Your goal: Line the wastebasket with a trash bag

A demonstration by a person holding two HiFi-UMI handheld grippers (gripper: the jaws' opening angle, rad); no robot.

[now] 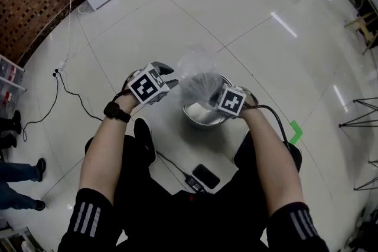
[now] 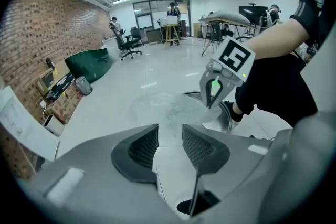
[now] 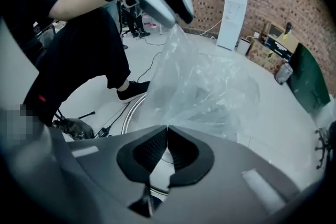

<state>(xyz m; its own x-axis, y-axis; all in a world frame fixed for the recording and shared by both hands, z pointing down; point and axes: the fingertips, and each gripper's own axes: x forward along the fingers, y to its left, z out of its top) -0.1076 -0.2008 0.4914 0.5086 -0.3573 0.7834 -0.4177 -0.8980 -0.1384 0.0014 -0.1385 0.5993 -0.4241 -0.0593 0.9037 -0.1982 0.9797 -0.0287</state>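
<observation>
— Hands, quick?
— Both bare forearms reach forward and down over the wastebasket [image 1: 204, 121]. The left gripper [image 1: 170, 78] sits higher, pointing steeply down, its marker cube facing the head camera. The right gripper [image 1: 215, 97] is lower, just above the rim's right side, and also points down.
— Fingers?
— On the left gripper the fingers [image 2: 142, 147] are partly apart, pinching a bunched fold of the trash bag [image 1: 198, 75]. The film peaks up into its tips in the right gripper view. On the right gripper they're pressed together on a thin edge of film.
— Bag location?
— It's clear, ballooned between both grippers, over the wastebasket's mouth. Can't tell if its bottom is inside. The wastebasket is round metal, standing on the white tile floor [image 1: 266, 38], near the person's shoe [image 1: 143, 137].
</observation>
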